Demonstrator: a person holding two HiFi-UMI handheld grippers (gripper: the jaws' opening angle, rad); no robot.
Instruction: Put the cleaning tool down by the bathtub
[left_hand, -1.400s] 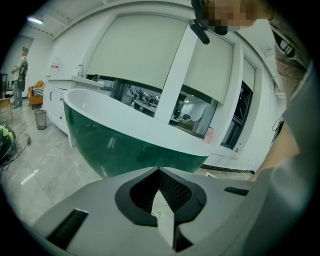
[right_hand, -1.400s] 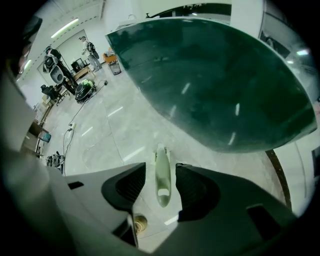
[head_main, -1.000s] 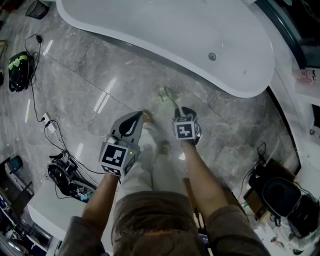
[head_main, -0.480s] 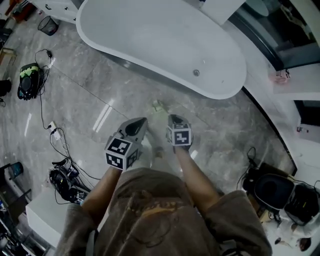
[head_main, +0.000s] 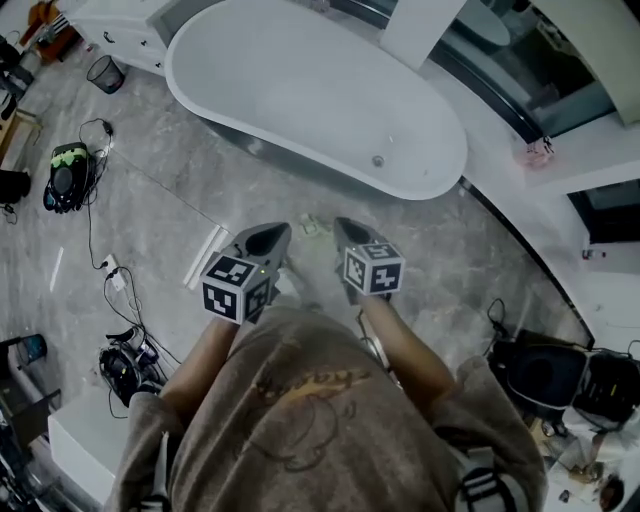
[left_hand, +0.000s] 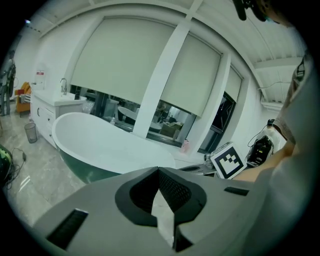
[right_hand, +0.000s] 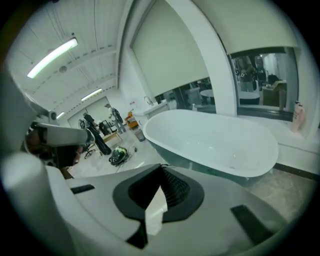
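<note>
The cleaning tool (head_main: 312, 226), a small pale green piece, lies on the grey marble floor just in front of the white bathtub (head_main: 300, 90). Nothing holds it. My left gripper (head_main: 268, 240) hangs above the floor just left of the tool, its jaws shut and empty. My right gripper (head_main: 350, 232) hangs just right of the tool, also shut with nothing in it. The left gripper view shows the bathtub (left_hand: 100, 145) ahead past closed tips. In the right gripper view the bathtub (right_hand: 215, 140) lies ahead as well. The tool shows in neither gripper view.
A black and green bag (head_main: 65, 170) with cables lies on the floor at left. A mesh bin (head_main: 105, 72) stands by the tub's far end. Black equipment (head_main: 545, 375) sits at the right. A raised white ledge (head_main: 600, 140) runs behind the tub.
The view has pulled up and back from the floor. Both grippers have risen away from the tool, which stays lying by the tub. The right gripper's jaws have closed.
</note>
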